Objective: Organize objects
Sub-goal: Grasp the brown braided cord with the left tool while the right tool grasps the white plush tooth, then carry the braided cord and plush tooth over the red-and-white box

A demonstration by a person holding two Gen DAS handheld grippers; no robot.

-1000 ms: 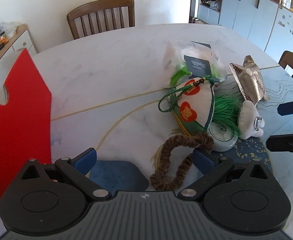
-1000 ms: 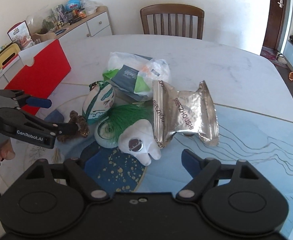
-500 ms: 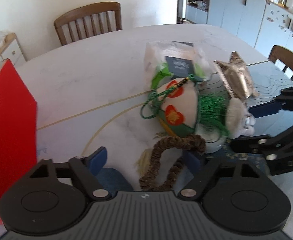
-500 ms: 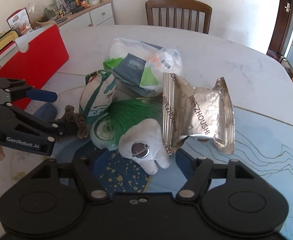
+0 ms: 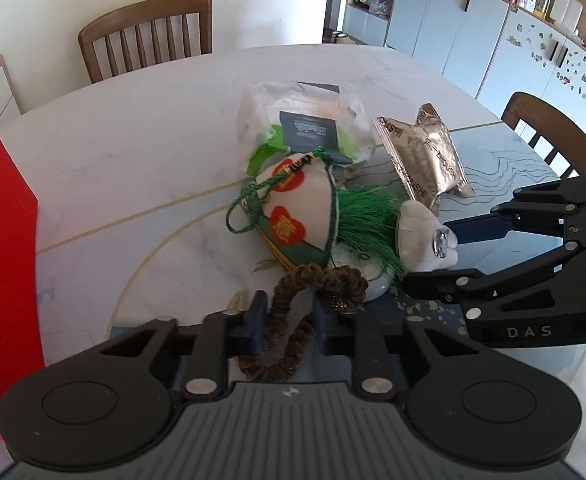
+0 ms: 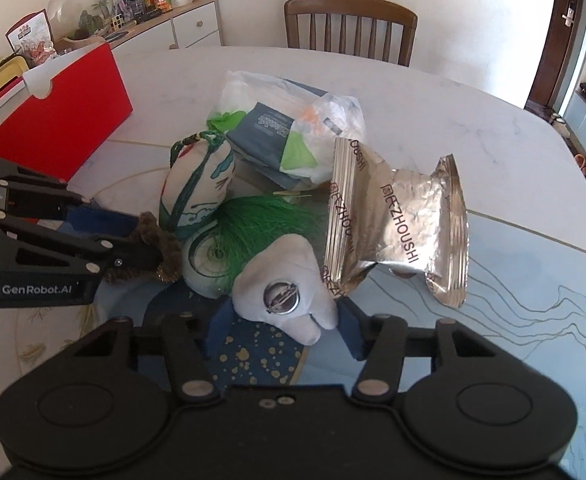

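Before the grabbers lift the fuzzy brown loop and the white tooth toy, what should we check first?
1. Left hand-held gripper has just been closing, now pinching the brown scrunchie: ok.
2. Right hand-held gripper has just been closing around the white tooth plush; pads pressing it: cannot tell.
3. Plush free of the green tassel: not ok, they touch.
4. Silver foil packet leaning near the plush, may tip: cannot tell.
5. Red box open for dropping things in: ok.
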